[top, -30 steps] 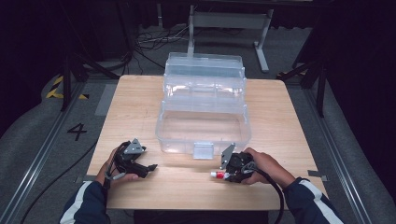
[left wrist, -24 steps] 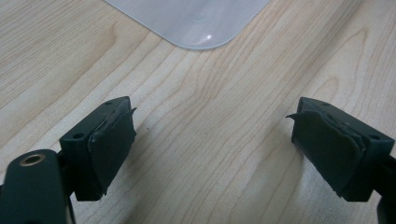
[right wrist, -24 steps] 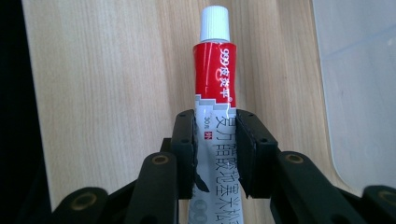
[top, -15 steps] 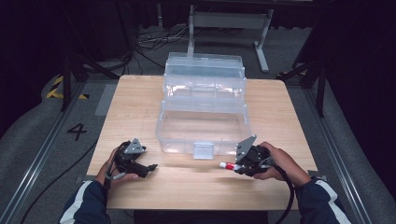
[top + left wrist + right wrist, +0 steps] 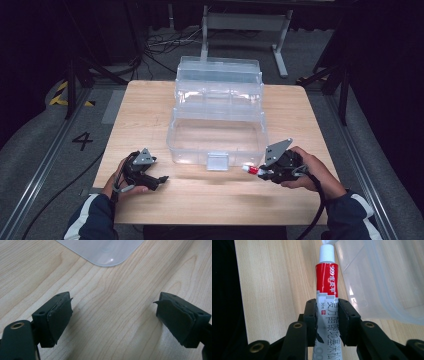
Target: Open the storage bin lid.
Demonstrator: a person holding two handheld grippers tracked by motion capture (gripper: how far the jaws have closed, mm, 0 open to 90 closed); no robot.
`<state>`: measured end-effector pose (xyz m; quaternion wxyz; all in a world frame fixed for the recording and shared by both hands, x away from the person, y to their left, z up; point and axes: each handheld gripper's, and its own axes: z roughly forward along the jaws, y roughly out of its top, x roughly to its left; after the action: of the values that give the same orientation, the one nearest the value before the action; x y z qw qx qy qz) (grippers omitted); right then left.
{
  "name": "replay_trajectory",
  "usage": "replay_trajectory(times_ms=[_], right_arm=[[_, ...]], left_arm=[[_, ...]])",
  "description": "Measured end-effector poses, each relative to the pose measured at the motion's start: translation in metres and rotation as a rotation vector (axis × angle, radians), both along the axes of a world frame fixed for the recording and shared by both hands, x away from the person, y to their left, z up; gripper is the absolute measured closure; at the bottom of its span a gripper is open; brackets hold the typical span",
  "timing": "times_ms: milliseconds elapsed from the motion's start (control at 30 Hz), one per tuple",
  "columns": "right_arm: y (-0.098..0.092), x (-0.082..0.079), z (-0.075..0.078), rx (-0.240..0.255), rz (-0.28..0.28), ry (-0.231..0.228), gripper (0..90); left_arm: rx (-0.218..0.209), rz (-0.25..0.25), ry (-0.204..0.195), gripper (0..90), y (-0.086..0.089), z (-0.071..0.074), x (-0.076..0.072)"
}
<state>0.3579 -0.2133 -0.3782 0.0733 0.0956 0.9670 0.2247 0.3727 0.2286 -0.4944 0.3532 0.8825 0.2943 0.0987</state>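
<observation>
A clear plastic box [image 5: 218,132] with its lid open stands in the middle of the wooden table [image 5: 150,105]. My right gripper [image 5: 256,172] is shut on a red and white tube [image 5: 250,170] with a white cap, held above the table by the box's front right corner. In the right gripper view the tube [image 5: 327,287] sticks out past the jaws toward the box wall [image 5: 382,282]. My left gripper [image 5: 157,181] rests low at the front left, jaws wide open over bare wood [image 5: 112,310]. A corner of the box [image 5: 105,252] lies ahead of it.
The box has a front latch [image 5: 218,161] and an upper tray section [image 5: 219,85] at the back. The table's front edge runs just below both hands. A metal stand [image 5: 245,25] and cables [image 5: 155,45] sit on the floor beyond the table.
My right gripper has lifted with the tube and moved to the right, away from the latch. The left gripper has stayed put.
</observation>
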Motion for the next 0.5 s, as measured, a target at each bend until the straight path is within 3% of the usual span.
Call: replay_trajectory(times_ms=[367,500], right_arm=[[-0.002,-0.003,0.023,0.030,0.011,-0.043,70.5],[0.000,-0.002,0.031,0.017,0.012,-0.060,70.5]], left_arm=[[0.000,0.002,0.001,13.7,0.000,0.000,0.000],[0.001,0.002,0.001,13.7,0.000,0.000,0.000]])
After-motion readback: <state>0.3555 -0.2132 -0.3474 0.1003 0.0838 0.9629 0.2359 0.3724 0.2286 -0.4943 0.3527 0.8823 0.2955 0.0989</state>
